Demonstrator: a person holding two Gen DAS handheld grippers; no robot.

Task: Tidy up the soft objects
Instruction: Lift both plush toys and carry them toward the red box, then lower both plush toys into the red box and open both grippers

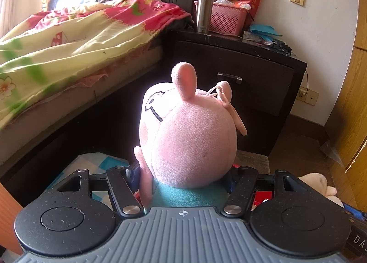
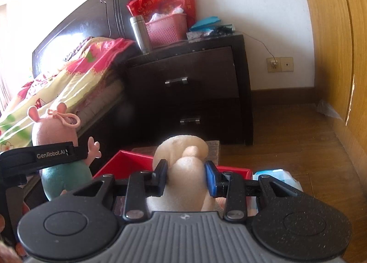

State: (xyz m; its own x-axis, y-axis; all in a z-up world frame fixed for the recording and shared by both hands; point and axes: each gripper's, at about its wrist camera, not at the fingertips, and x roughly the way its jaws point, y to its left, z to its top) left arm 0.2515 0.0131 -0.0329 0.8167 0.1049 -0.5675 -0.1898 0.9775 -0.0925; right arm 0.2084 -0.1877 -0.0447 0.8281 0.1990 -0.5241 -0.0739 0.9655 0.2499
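A pink pig plush (image 1: pixel 190 134) with a teal body fills the middle of the left wrist view. My left gripper (image 1: pixel 183 178) is shut on its body, the blue pads pressing both sides. In the right wrist view the same pig plush (image 2: pixel 55 130) hangs at the left in my left gripper (image 2: pixel 78 150). My right gripper (image 2: pixel 187 174) is shut on a cream plush toy (image 2: pixel 183 160), squeezed between its blue pads. Both toys hang above a red box (image 2: pixel 128 160). The cream plush (image 1: pixel 316 182) also shows at the lower right of the left wrist view.
A bed with a flowered quilt (image 1: pixel 68 40) lies on the left. A dark nightstand (image 2: pixel 188 84) holds a steel flask (image 2: pixel 140 34), a pink basket (image 2: pixel 167 29) and a red bag. A wooden wardrobe (image 2: pixel 332 56) stands on the right, by the wood floor (image 2: pixel 286 139).
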